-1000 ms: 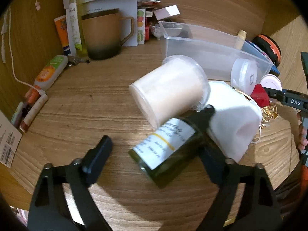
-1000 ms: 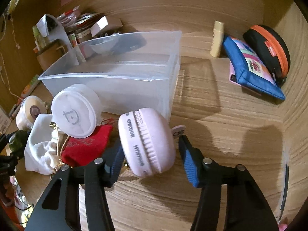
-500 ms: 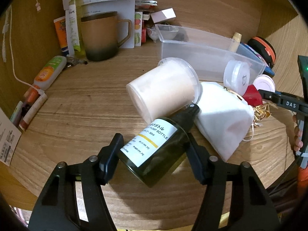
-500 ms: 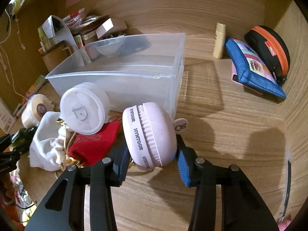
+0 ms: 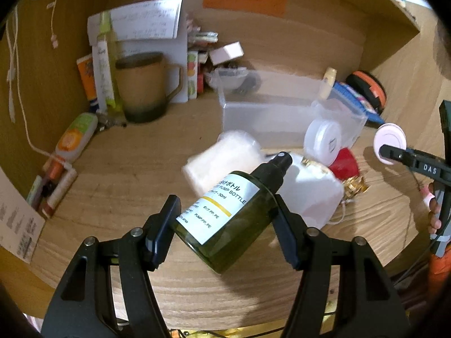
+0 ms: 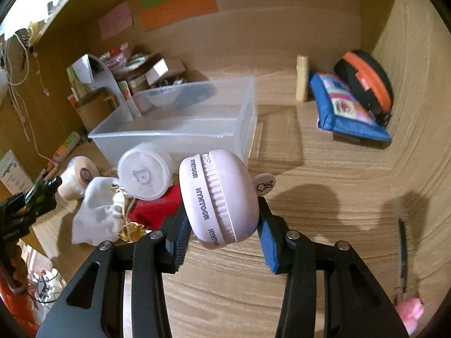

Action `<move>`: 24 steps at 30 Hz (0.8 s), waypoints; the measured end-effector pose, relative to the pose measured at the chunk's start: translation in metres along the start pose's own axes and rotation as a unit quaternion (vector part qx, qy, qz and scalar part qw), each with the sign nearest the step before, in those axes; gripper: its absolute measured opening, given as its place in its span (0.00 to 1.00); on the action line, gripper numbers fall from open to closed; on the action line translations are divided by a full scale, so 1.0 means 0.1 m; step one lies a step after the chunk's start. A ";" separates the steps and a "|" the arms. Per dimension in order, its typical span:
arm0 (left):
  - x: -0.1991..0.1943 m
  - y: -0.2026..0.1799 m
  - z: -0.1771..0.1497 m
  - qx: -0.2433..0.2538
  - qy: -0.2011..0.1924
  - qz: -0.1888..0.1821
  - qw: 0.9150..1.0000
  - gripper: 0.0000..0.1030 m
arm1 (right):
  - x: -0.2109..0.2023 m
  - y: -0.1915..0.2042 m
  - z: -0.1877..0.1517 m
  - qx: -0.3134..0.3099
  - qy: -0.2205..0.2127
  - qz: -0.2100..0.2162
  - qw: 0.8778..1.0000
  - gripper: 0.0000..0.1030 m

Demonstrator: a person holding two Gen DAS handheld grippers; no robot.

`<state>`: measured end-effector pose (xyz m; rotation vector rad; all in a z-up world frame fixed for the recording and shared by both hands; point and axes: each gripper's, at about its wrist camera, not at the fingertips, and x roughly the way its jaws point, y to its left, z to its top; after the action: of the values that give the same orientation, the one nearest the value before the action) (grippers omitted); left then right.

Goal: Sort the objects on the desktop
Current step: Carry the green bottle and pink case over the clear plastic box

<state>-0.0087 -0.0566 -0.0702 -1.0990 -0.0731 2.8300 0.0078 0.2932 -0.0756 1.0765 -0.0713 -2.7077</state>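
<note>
With the left gripper (image 5: 225,219) clamped on the green pump bottle (image 5: 225,217) and the right gripper (image 6: 222,233) on the pink case (image 6: 220,197), clear the clear bin (image 6: 180,133) rim before loosening either jaws

Dark green spray bottle (image 5: 225,219), white label: Japanese characters over "PUMP BOTTLE", a yellow band beneath, then small lines reading "PP, PE" and "PUMP:PP, PE"; the volume figure beside the characters is too blurred to read with certainty.

Black arm of the right gripper (image 5: 414,162), seen from the left wrist: white capitals "DAS".

Round pink case (image 6: 220,197), around its rim: "HYNTOOR" printed three times in dark letters. Its round tab (image 6: 264,185) bears an outline rabbit sign.

Round white lid (image 6: 141,176): a faint embossed emblem, not legible.

Papers and tubes by the brown mug (image 5: 143,84): print too small to read.
</note>
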 end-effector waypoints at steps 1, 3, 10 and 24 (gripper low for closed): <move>-0.03 0.00 0.03 0.002 -0.005 -0.004 1.000 0.62 | -0.06 0.00 0.00 -0.001 -0.006 -0.001 1.000 0.39; -0.09 0.00 0.12 0.007 -0.013 -0.013 1.000 0.62 | -0.16 0.02 0.02 -0.001 -0.018 -0.003 1.000 0.39; -0.22 -0.01 0.47 0.053 -0.033 -0.071 0.995 0.62 | -0.51 0.07 0.14 -0.006 -0.063 -0.001 0.998 0.39; 0.02 -0.25 1.27 0.110 -0.028 -0.104 0.988 0.62 | -0.61 0.16 0.66 -0.022 -0.096 0.011 0.995 0.39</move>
<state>-0.0935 -0.0329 0.0239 -0.9083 0.1128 2.6086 0.0091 0.2887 0.0157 0.7957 -0.0549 -2.7712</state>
